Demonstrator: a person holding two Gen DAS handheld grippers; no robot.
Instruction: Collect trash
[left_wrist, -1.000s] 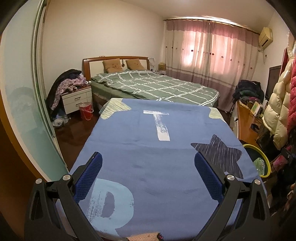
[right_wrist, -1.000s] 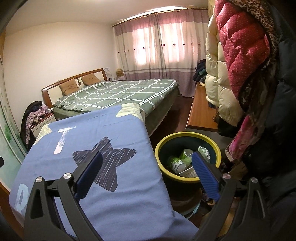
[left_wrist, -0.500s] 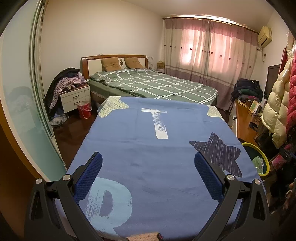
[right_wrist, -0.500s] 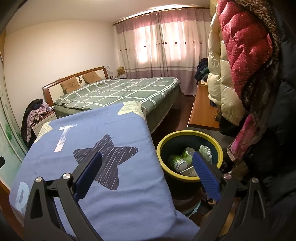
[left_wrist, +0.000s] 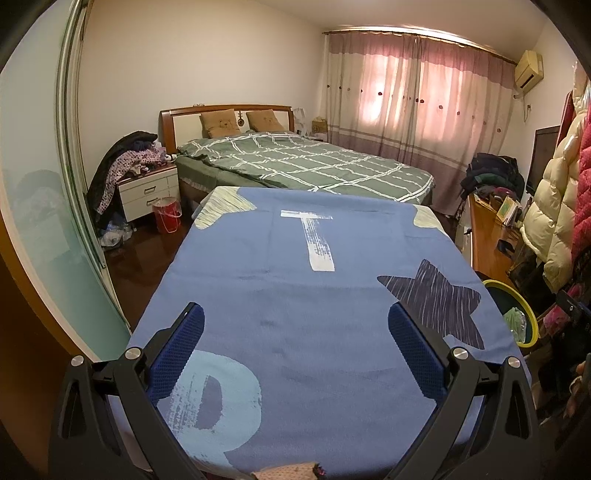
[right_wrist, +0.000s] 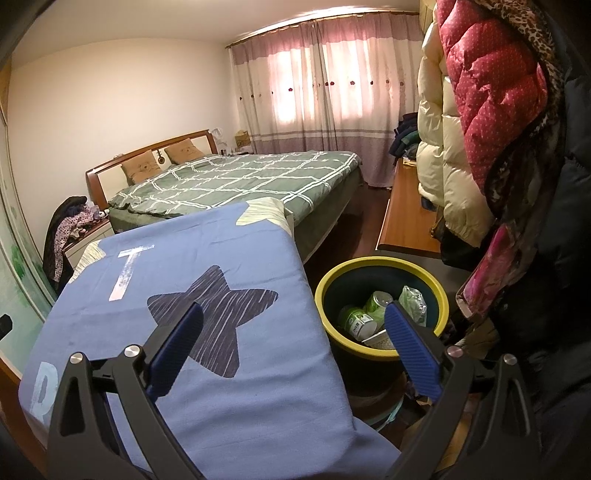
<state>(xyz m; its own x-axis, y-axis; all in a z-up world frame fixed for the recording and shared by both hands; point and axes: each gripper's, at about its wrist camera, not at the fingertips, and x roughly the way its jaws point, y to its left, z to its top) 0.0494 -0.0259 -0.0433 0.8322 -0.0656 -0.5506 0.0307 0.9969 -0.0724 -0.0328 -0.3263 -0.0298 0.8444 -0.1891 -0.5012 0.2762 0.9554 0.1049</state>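
A dark bin with a yellow rim (right_wrist: 421, 271) stands on the floor right of a table under a blue cloth (right_wrist: 221, 354). In the bin lie green cans (right_wrist: 356, 321), a crumpled clear bag (right_wrist: 413, 304) and a paper cup. The bin's rim also shows at the right edge in the left wrist view (left_wrist: 532, 321). My right gripper (right_wrist: 293, 328) is open and empty, over the table's right edge beside the bin. My left gripper (left_wrist: 295, 332) is open and empty above the blue cloth (left_wrist: 314, 295). No loose trash shows on the cloth.
A bed with a green checked cover (left_wrist: 306, 162) stands behind the table. A nightstand piled with clothes (left_wrist: 144, 184) and a red bucket (left_wrist: 168, 216) are at back left. A wooden desk (right_wrist: 406, 225) and hanging coats (right_wrist: 491, 110) crowd the right. A glass sliding door (left_wrist: 40, 206) lines the left.
Both views have shifted only slightly; the right gripper has drifted a little so the bin sits more central. Both grippers stay open and empty.
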